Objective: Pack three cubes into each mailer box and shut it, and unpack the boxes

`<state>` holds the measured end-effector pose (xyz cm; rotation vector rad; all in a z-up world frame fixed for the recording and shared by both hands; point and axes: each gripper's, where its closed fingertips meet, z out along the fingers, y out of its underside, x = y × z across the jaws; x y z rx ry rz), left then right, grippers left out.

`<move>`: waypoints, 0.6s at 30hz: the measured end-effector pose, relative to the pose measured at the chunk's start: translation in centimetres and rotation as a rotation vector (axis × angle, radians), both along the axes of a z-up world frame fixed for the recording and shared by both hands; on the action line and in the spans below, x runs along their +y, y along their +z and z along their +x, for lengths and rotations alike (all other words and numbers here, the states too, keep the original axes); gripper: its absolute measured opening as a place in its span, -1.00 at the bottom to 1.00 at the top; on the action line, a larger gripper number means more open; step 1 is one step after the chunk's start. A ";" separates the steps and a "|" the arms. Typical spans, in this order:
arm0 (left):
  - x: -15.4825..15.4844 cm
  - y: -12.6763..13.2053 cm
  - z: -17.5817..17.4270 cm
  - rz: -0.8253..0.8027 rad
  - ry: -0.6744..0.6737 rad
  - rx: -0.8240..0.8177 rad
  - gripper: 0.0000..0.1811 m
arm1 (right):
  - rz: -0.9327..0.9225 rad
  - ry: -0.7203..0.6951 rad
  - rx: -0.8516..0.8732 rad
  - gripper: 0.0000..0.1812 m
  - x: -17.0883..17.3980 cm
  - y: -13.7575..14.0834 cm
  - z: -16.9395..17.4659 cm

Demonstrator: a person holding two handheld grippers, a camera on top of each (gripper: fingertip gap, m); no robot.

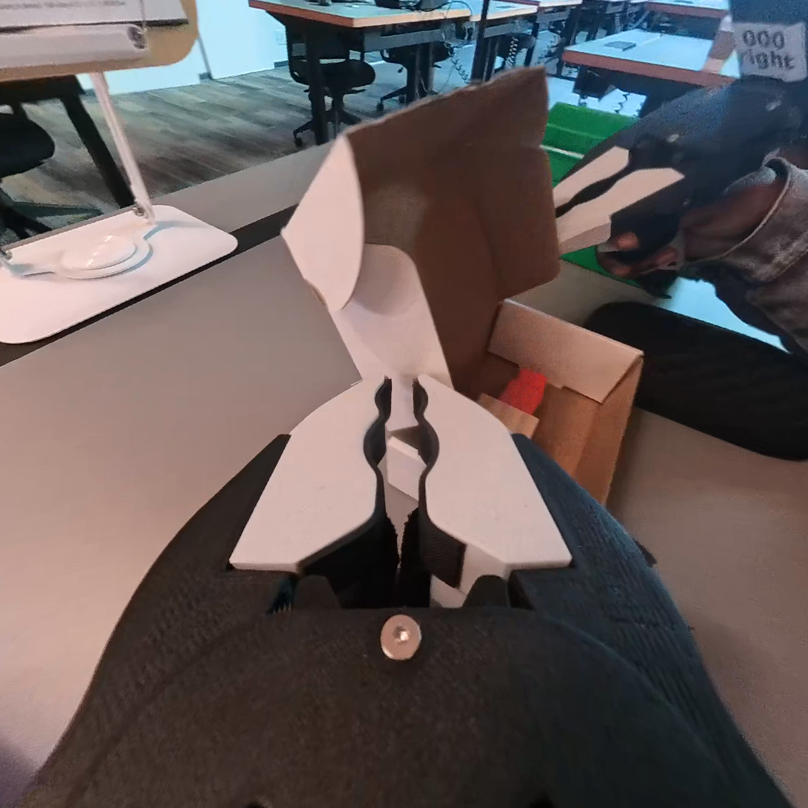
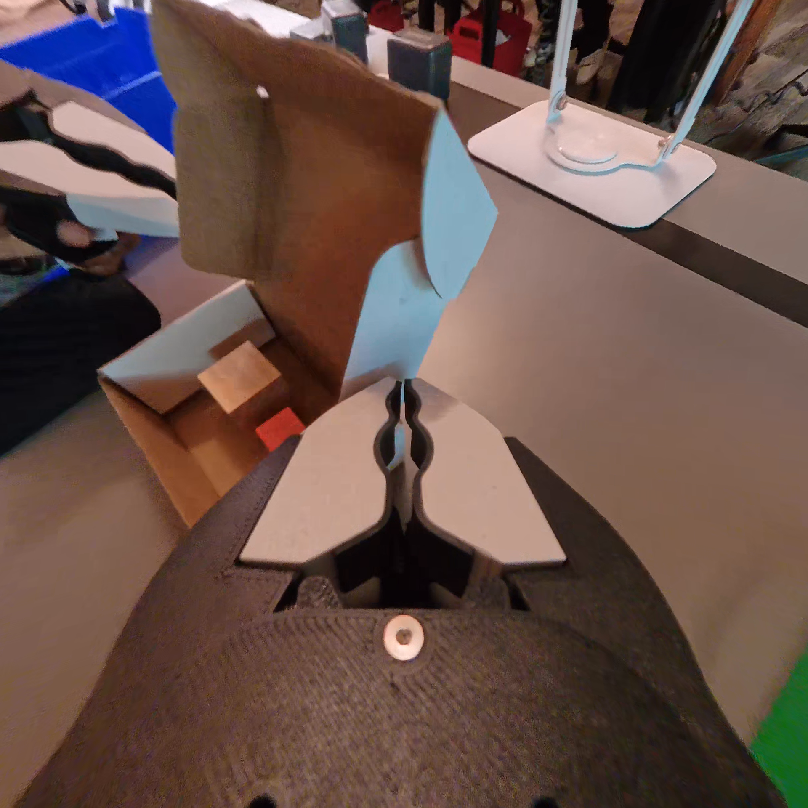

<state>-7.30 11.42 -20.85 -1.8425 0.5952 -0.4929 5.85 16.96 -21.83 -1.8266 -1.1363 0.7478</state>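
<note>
one mailer box (image 2: 144, 419) sits open on the grey table (image 2: 612, 393), at the lower left of centre in the right wrist view and at centre right in the left wrist view. its lid (image 2: 306, 196) stands up, brown inside and white outside, with side flaps hanging off it. two cubes show inside the box in the right wrist view: a tan wooden cube (image 2: 238, 376) toward the middle and a red cube (image 2: 280, 428) just below it, near the frame's centre. in the left wrist view the red cube (image 1: 527, 389) and part of the tan cube (image 1: 511, 415) show past the lid's right edge. whether a third cube lies in the box cannot be told.

the left gripper (image 1: 402, 384) fills the lower half of its own view, fingers drawn narrow and pinching a white flap of the lid (image 1: 437, 196). the right gripper (image 2: 402, 384) does the same in its view, fingers nearly together on a thin white flap edge. each gripper also shows far off in the other's view, at the upper edge beside the lid.

one white stand base (image 1: 109, 262) rests on the table at the left of the left wrist view. a green bin (image 1: 577, 127) sits behind the lid at the upper right there, and a blue bin (image 2: 100, 65) at the upper left of the right wrist view.
</note>
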 end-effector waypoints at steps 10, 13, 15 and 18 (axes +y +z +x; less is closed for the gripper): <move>-3.0 -3.8 0.9 -0.006 -0.038 0.261 -0.82 | 0.075 0.006 -0.135 -0.98 -3.2 -3.0 1.2; -3.9 -3.7 0.3 0.043 -0.031 0.325 -0.71 | 0.104 0.041 -0.149 -0.88 -3.8 -3.0 1.8; -5.1 -3.3 0.1 0.115 -0.073 0.383 -0.60 | 0.182 0.085 -0.181 -0.74 -4.5 -2.7 2.8; -6.1 -1.1 0.1 0.378 -0.095 0.504 -0.37 | 0.472 0.174 -0.188 -0.51 -5.7 -1.1 4.1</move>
